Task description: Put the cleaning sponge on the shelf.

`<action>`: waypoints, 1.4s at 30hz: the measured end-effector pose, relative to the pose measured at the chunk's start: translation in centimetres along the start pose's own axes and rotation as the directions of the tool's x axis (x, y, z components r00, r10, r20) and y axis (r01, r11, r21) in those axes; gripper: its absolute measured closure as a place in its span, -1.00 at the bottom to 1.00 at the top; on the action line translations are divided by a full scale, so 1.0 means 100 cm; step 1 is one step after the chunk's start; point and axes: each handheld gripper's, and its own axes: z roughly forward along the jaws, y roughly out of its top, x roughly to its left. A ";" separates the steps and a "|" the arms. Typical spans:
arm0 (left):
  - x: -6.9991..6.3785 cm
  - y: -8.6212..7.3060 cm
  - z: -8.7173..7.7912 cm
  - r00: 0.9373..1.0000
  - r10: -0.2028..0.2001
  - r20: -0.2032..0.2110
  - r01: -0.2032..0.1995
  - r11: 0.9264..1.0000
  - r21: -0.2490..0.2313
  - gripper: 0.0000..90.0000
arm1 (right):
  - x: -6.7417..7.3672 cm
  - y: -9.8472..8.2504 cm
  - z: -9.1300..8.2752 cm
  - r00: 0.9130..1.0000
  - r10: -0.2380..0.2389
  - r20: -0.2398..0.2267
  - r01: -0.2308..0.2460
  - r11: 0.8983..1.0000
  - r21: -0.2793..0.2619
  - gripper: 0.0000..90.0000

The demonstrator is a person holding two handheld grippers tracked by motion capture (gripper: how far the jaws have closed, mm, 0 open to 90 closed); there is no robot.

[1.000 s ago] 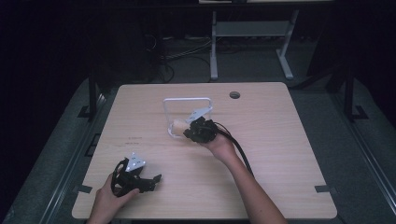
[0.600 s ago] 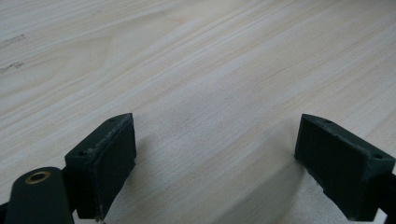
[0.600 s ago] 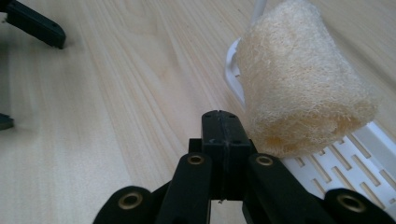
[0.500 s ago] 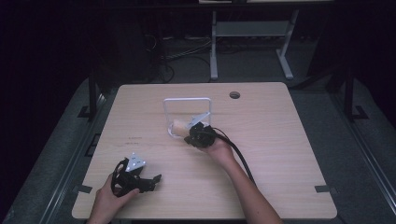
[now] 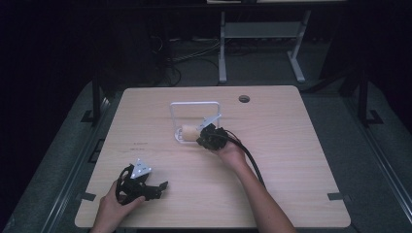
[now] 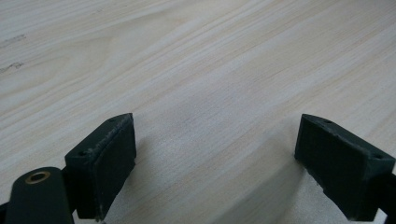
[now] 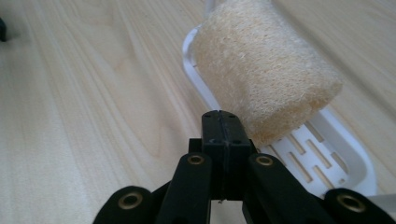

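right now the right gripper (image 7: 223,128) is shut tight, holding nothing, touching the sponge (image 7: 264,70) on the white rack (image 7: 336,140). a push could roll the sponge off. left gripper (image 6: 210,163) is wide open, empty.

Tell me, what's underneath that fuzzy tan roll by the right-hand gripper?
The loofah roll rests on a white slotted tray, with pale wooden table around it. The tray's slots show beside the roll; the part directly beneath is covered.

Loofah roll (image 7: 264,70) on slotted rack (image 7: 327,154), mid-table (image 5: 291,145).
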 end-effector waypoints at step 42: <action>0.000 0.000 0.000 1.000 0.001 0.001 -0.001 1.000 0.001 -0.74 | -0.004 -0.033 -0.062 0.996 0.084 0.011 -0.084 0.996 -0.021 -0.13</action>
